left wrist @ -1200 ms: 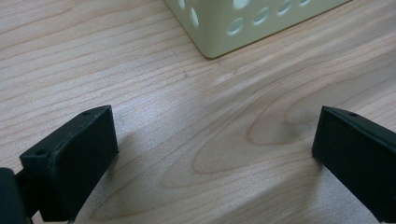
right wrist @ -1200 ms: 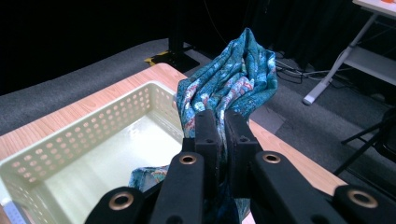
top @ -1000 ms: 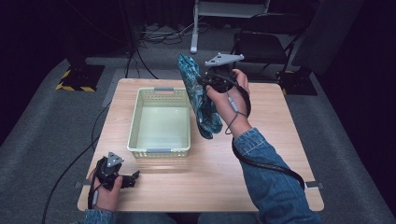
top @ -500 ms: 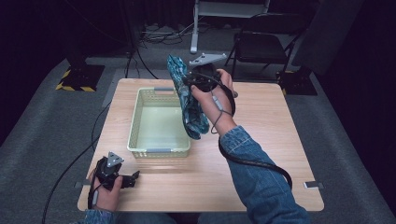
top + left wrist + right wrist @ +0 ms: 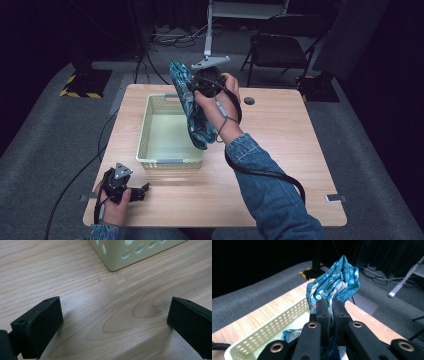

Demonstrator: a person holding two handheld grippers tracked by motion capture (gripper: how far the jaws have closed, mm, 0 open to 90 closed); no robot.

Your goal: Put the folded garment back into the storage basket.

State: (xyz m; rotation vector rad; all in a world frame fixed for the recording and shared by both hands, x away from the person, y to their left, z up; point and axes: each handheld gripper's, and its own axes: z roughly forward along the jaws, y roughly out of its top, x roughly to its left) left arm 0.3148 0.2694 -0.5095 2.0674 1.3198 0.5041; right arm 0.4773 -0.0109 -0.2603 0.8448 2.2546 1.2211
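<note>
The teal patterned cloth (image 5: 192,107) hangs from my right tool (image 5: 192,89), pinched near its top edge, jaws clamped tight on a bunched fold w/ a crest of fabric sticking up past the tips. Its lower end dangles below the tool, over the right-hand wall of the pale green basket (image 5: 150,127), partly inside by the look of the right tool's view.

Step in hand, as I judge it: getting the cloth into the basket. To do it well I'd carry the tool further over the basket's middle before lowering, so the tail folds down inside and doesn't drape over the rim, and only unclamp once most of the fabric rests on the bottom.

Right hand (image 5: 220,107) is raised, forearm reaching forward above the worktop (image 5: 280,145). Left tool (image 5: 131,192) rests low on the worktop, jaws spread wide, nothing between them, basket corner just ahead.
</note>
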